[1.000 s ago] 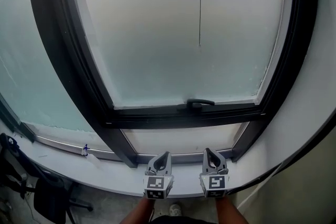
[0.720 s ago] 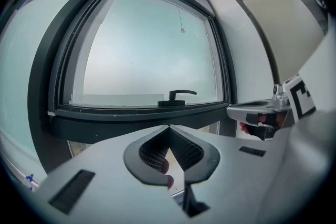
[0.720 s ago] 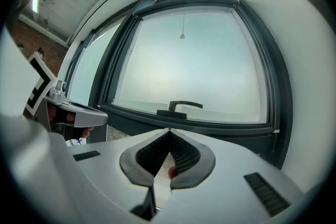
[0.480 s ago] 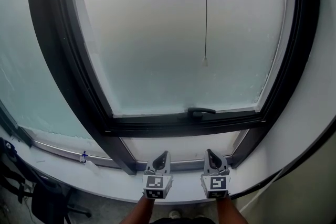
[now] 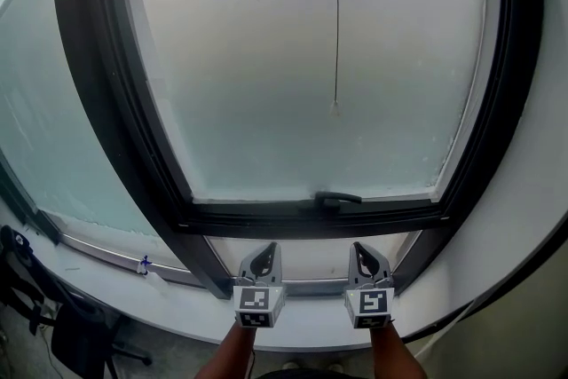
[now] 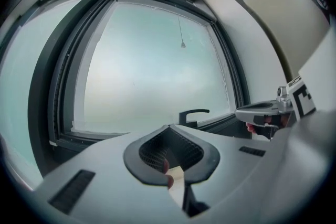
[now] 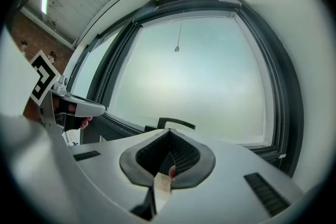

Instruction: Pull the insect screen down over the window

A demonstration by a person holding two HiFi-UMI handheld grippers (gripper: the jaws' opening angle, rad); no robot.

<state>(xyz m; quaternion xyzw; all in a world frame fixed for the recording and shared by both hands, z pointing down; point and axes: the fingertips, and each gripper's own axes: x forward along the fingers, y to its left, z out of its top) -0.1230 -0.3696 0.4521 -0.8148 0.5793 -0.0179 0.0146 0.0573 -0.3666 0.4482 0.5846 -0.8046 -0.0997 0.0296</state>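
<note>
Insect screen not drawn: the frosted pane (image 5: 293,67) stood uncovered, and only a thin pull cord (image 5: 336,22), probably the screen's, hung from above, its end bead (image 5: 335,107) over the middle of the glass. Below it lay the window's handle (image 5: 338,198) on the dark frame (image 5: 106,102). Left tool (image 5: 266,251) and right tool (image 5: 362,251), both clenched and empty, hovered low over the sill (image 5: 177,302), well apart from the cord. Likely hazards: the fine cord slipping between the pads or swinging aside; an oblique pull jamming the screen.
</note>
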